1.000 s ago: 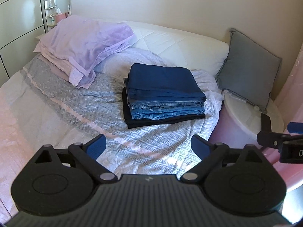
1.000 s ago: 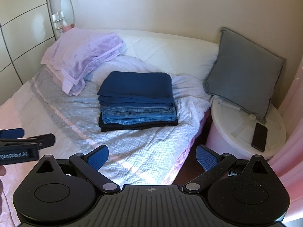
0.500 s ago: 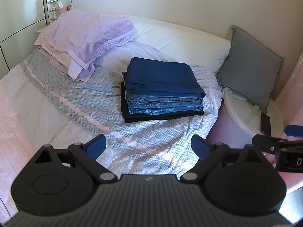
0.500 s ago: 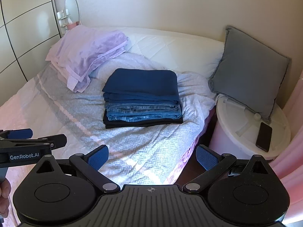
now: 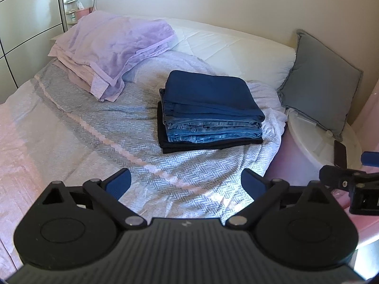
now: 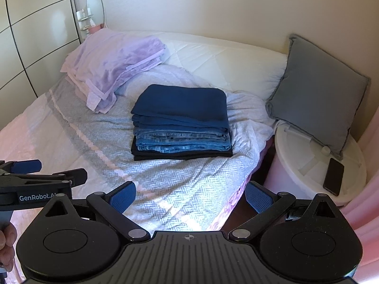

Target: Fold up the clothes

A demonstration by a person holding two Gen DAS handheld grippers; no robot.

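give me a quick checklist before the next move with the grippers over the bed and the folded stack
1. Left gripper open and holding nothing: ok.
2. Right gripper open and holding nothing: ok.
3. Stack of folded navy, blue denim and black garments squared and upright on the grey herringbone bedspread: ok.
4. Both grippers clear of the stack, no contact: ok.
5. Black phone on the round white bedside table out of the grippers' way: ok.
6. Another unfolded garment to take up: cannot tell; only the rumpled lilac pillowcases show.
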